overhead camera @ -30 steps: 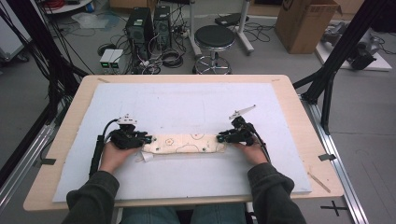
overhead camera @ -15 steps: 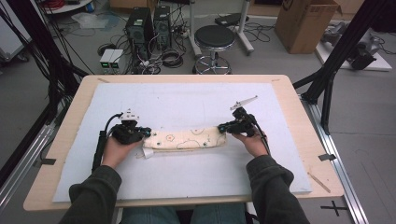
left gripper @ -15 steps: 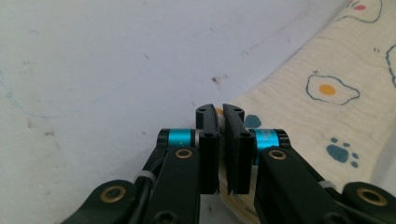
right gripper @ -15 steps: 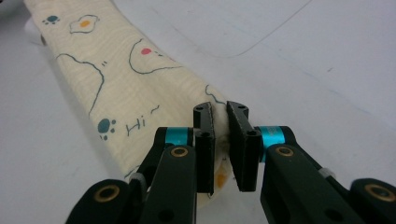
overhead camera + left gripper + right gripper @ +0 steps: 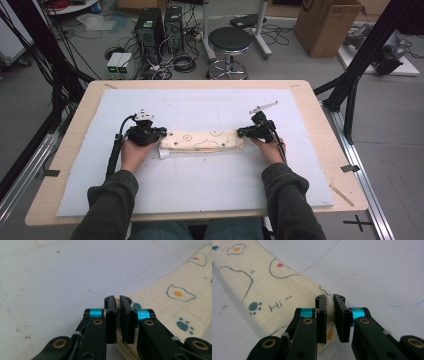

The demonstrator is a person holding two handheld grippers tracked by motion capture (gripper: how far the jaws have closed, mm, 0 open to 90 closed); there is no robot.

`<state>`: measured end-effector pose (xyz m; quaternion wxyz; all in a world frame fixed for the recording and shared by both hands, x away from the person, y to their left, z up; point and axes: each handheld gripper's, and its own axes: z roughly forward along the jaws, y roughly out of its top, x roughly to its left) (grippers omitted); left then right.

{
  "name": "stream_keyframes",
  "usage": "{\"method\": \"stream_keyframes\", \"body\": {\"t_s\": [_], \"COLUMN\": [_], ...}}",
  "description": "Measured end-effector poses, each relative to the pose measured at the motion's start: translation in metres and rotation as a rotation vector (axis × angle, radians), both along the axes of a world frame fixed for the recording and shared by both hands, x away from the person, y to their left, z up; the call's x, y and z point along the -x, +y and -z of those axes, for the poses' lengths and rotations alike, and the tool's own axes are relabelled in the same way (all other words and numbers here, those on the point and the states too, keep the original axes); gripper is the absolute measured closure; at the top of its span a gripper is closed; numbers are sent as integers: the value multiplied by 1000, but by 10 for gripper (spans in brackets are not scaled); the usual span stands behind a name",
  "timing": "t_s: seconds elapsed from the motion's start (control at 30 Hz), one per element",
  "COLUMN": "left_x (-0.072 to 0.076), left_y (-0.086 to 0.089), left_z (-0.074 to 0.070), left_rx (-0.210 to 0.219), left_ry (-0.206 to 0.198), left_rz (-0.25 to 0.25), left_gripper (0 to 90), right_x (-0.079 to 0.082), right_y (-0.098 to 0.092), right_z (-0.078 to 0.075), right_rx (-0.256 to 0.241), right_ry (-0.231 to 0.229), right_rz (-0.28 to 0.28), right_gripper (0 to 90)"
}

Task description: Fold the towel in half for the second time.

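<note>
— Cream cotton, is it? What is that long strip between the two tools?

— A folded cloth (image 5: pixel 204 141), soft and finely ribbed, printed with fried eggs, blue paw prints and a small "Hi~". It lies as a long narrow band on the pale blue foam mat (image 5: pixel 200 190) that covers the wooden table (image 5: pixel 320 130), roughly at the mat's middle.

— And the tools?

— The left tool (image 5: pixel 117 315) is clenched on the cloth's left end, with a thin fold of fabric pinched between its black jaws. The right tool (image 5: pixel 330 317) is clenched on the cloth's right end in the same way. Seen from above, each hand sits just behind its own end of the cloth.

— How far along is the folding, would you say?

— I judge it well begun: the cloth is already doubled into a slim band with fairly even edges. A white tag (image 5: pixel 161 154) pokes out below the cloth's left end. What seems left is bringing the ends together, then letting go.
</note>
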<state>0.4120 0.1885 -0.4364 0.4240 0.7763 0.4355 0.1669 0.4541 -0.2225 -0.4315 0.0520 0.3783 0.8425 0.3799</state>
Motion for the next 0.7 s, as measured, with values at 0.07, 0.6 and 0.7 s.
{"method": "stream_keyframes", "body": {"t_s": [0.07, 0.6, 0.7], "left_x": [0, 17, 20], "left_y": [0, 10, 10], "left_z": [1, -23, -27], "left_rx": [12, 55, 61], "left_ry": [0, -44, -55], "left_rz": [9, 57, 67], "left_gripper": [759, 605, 602], "right_x": [0, 12, 16], "right_y": [1, -6, -7], "right_z": [1, -17, -23], "right_rx": [3, -70, -79], "right_ry": [2, -55, -78], "right_rz": [0, 22, 21], "right_gripper": [786, 592, 585]}}
